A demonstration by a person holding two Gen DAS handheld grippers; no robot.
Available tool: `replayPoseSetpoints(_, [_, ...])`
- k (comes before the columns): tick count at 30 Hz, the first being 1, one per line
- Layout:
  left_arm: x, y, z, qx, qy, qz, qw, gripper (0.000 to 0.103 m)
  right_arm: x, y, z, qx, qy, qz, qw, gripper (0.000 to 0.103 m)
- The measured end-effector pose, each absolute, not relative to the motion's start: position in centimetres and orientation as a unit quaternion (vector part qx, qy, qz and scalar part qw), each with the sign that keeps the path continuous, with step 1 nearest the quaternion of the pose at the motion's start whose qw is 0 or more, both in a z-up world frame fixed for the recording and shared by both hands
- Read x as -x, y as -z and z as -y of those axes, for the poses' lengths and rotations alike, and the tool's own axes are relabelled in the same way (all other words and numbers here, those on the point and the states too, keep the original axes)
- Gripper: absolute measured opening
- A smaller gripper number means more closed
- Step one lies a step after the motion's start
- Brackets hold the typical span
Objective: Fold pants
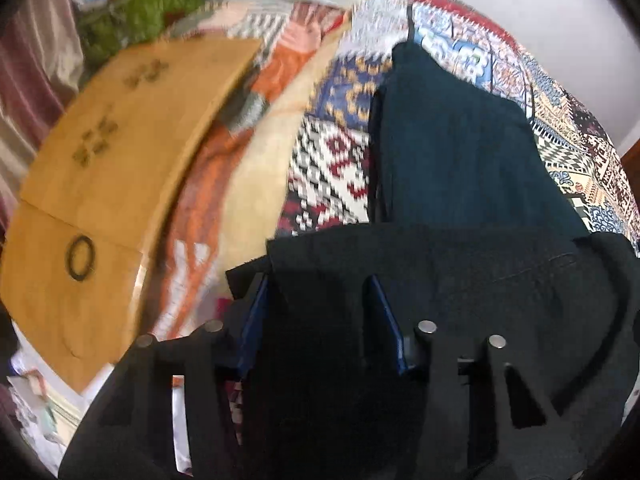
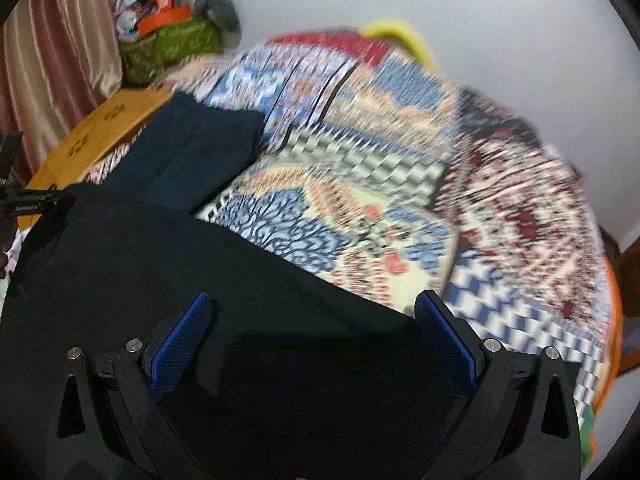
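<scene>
The pants [image 1: 460, 152] run long toward 12 o'clock; left gripper [image 1: 320, 292] fingers half-apart over the waistband, right gripper [image 2: 312, 312] fingers wide apart.

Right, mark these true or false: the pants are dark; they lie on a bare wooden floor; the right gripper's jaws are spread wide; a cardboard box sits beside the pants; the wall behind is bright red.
1. The pants are dark: true.
2. They lie on a bare wooden floor: false, they lie on a patterned bedspread.
3. The right gripper has its jaws spread wide: true, over the dark cloth.
4. A cardboard box sits beside the pants: true.
5. The wall behind is bright red: false, it is pale.
</scene>
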State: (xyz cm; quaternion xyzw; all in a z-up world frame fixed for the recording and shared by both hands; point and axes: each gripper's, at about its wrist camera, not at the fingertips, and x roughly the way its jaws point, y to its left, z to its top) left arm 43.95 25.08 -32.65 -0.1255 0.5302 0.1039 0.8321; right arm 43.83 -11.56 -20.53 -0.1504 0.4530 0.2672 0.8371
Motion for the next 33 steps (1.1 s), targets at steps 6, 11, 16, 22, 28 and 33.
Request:
replayPoseSetpoints(6, [-43.1, 31.7, -24.4, 0.102, -0.101, -0.522, 0.841, 0.023, -43.5, 22.2, 10.6, 0.18, -0.272, -0.451, 0.831, 0.098])
replayPoseSetpoints(11, [-42.5, 30.3, -23.0, 0.063, -0.11, -0.514, 0.848, 0.011, -42.7, 21.6, 10.1, 0.18, -0.286, -0.437, 0.834, 0.043])
replayPoseSetpoints(16, [-41.1, 28.2, -22.6, 0.056, -0.112, -0.5, 0.857, 0.008, -42.5, 20.9, 9.1, 0.203, -0.274, -0.438, 0.832, 0.007])
replayPoseSetpoints(22, [-37.8, 22.9, -20.9, 0.033, -0.087, -0.453, 0.887, 0.007, -39.4, 17.9, 10.1, 0.186, -0.266, -0.409, 0.853, 0.006])
replayPoseSetpoints(28, [-33.0, 18.3, -18.9, 0.025, -0.065, -0.417, 0.906, 0.007, -35.1, 13.3, 12.3, 0.154, -0.256, -0.378, 0.876, 0.006])
replayPoseSetpoints(33, [-28.9, 16.9, -18.2, 0.032, -0.068, -0.404, 0.912, 0.007, -29.9, 11.0, 14.0, 0.129, -0.267, -0.356, 0.886, 0.006])
